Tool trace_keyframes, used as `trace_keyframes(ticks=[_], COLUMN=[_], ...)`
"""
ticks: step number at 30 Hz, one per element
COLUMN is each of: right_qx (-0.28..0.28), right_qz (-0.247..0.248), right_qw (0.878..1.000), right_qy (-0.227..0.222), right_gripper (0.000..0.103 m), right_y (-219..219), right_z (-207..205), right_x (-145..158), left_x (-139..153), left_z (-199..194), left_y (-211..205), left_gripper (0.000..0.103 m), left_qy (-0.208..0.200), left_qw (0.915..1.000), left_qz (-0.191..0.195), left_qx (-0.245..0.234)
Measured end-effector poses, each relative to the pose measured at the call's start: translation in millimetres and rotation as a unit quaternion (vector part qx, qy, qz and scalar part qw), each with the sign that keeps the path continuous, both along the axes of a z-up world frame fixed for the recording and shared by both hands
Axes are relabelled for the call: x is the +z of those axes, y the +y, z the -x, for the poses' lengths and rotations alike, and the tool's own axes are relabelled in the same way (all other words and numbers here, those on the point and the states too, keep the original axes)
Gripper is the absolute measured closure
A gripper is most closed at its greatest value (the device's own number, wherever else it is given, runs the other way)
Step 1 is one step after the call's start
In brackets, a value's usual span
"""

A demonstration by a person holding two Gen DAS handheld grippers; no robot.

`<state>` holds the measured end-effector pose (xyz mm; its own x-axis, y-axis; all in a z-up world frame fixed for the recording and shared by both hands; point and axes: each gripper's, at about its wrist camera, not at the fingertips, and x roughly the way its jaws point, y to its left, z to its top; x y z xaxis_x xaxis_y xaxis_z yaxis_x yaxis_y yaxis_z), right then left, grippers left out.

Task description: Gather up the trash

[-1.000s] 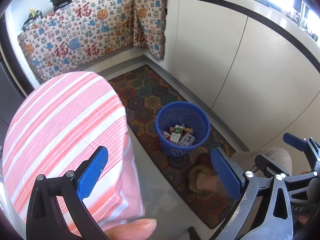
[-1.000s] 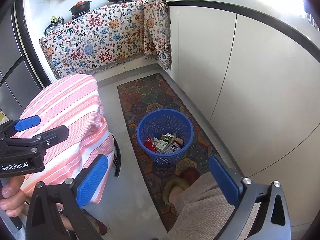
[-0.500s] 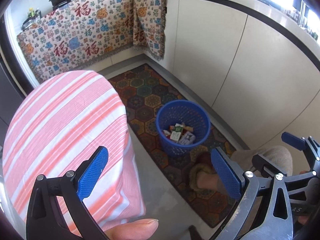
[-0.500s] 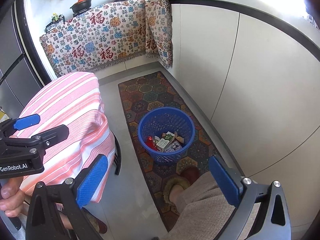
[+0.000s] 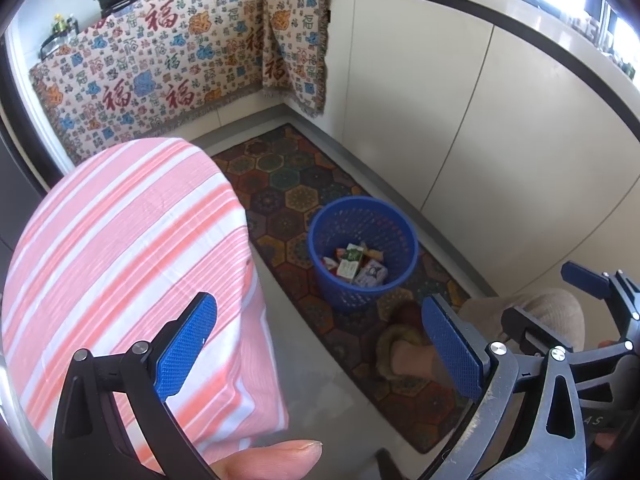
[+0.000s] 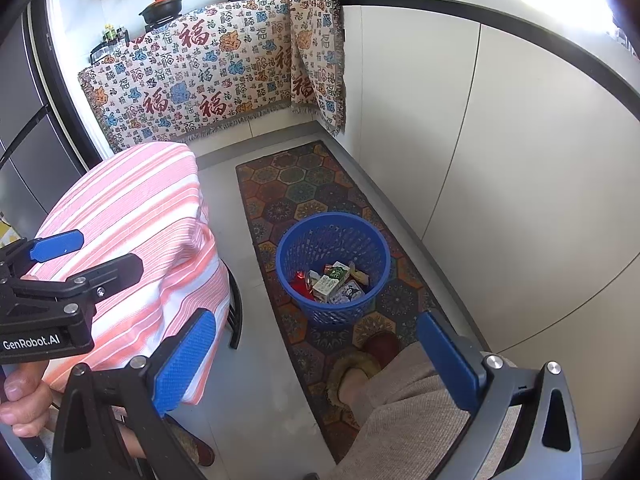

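A blue plastic wastebasket (image 5: 394, 216) stands on the patterned floor mat; it also shows in the right wrist view (image 6: 304, 236). Inside lie small cartons and wrappers (image 5: 356, 266), also seen from the right (image 6: 334, 286). My left gripper (image 5: 320, 340) is open and empty, held high above the floor near the edge of the striped table (image 5: 120, 248). My right gripper (image 6: 316, 360) is open and empty, above the mat in front of the basket. The left gripper also appears at the left edge of the right wrist view (image 6: 80, 258).
A pink-and-white striped cloth covers the table (image 6: 132, 208). White cabinets (image 6: 500, 160) run along the right. A patterned cloth (image 6: 208, 76) hangs over the far counter with pots above. The person's leg and slippered foot (image 6: 356, 372) stand on the mat (image 6: 304, 184).
Both views have tilted slightly downward; the grippers stay open and empty. The basket and its contents have not moved.
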<state>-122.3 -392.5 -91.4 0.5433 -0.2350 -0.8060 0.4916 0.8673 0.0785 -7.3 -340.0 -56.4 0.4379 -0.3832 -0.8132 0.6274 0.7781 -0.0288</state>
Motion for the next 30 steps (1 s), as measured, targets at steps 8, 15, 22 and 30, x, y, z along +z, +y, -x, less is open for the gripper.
trace_keyframes(ticks=[8,15,22,30], right_qx=[0.001,0.001,0.0,-0.001], right_qz=[0.0,0.0,-0.001,-0.002], right_qw=[1.0,1.0,1.0,1.0], right_qy=[0.001,0.001,0.003,0.005], right_gripper=[0.0,0.0,0.0,0.0], right_y=[-1.1,-1.7,-2.8,-4.4], right_z=[-0.6,-1.0,-2.8,-5.0], right_x=[-1.5,-1.7,-4.0,-6.7], left_x=[-0.8,-2.6,-5.1,-7.0], left_z=[-0.9,-0.8,-1.3,-2.1], left_y=[-0.4,-2.7,-3.3,-5.3], left_gripper=[0.001,0.001,0.001,0.001], left_qy=[0.004,0.007,0.01,0.013], left_qw=[1.0,1.0,0.9999,0.9999], left_qz=[-0.001,-0.001,-0.002,-0.003], left_qx=[-0.003,-0.005,-0.007,-0.01])
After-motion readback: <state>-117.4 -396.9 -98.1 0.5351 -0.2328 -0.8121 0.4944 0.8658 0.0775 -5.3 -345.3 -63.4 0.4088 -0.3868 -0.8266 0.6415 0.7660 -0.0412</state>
